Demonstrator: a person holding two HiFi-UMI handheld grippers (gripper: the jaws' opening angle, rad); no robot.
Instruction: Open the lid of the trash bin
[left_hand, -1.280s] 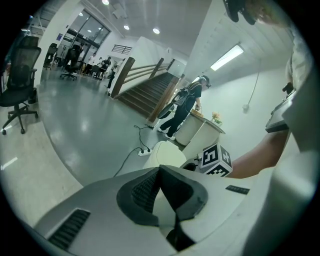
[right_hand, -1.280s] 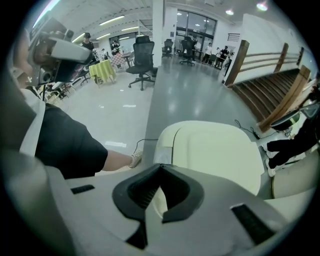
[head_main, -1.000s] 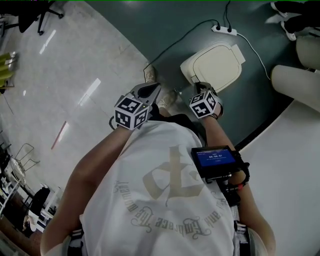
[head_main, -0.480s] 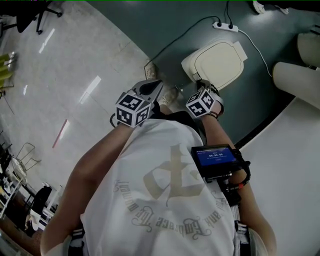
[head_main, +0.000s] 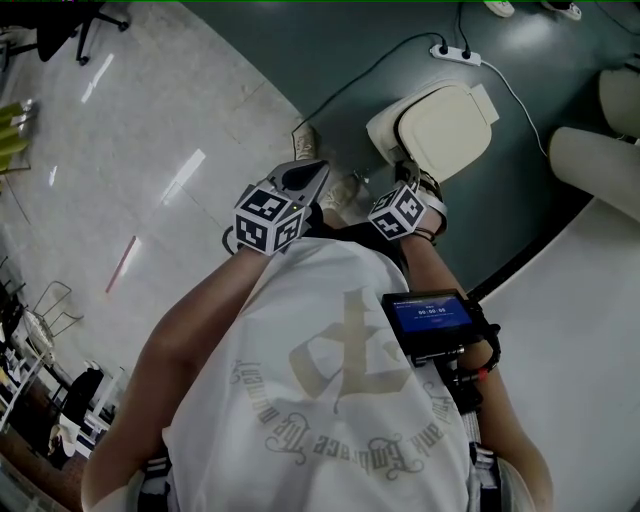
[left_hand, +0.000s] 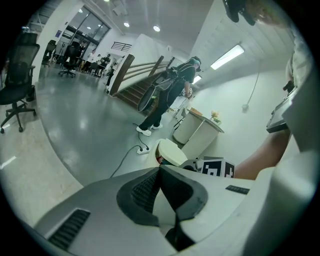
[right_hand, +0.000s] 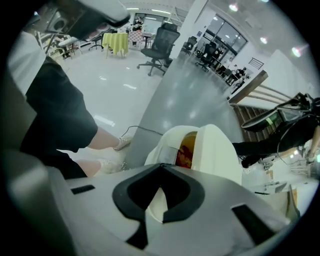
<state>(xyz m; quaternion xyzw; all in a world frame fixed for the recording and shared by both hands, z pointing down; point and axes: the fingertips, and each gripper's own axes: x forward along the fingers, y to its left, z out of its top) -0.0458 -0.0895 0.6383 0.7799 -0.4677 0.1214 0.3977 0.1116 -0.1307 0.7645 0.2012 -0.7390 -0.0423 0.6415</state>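
The cream trash bin (head_main: 385, 128) stands on the dark floor ahead of me, its lid (head_main: 445, 120) tilted up at the near side. In the right gripper view the lid (right_hand: 217, 150) is raised and a gap shows orange-red contents (right_hand: 187, 150). My right gripper (head_main: 405, 180) is at the bin's near edge with its jaws shut, the tips (right_hand: 160, 167) meeting just before the bin's body. My left gripper (head_main: 316, 172) hangs left of the bin, apart from it, jaws shut (left_hand: 160, 169) on nothing. From there the bin (left_hand: 171, 152) appears beyond the right gripper's marker cube (left_hand: 216, 167).
A power strip (head_main: 455, 53) and its cable lie on the floor behind the bin. Pale curved furniture (head_main: 590, 160) stands to the right. My shoes (head_main: 345, 192) are close to the bin's base. A person (left_hand: 167, 95) walks past further off, and an office chair (left_hand: 17, 75) stands at left.
The bin's lid has tilted up from nearly flat. My right gripper has shifted slightly left along the bin's near edge. The left gripper has barely moved.
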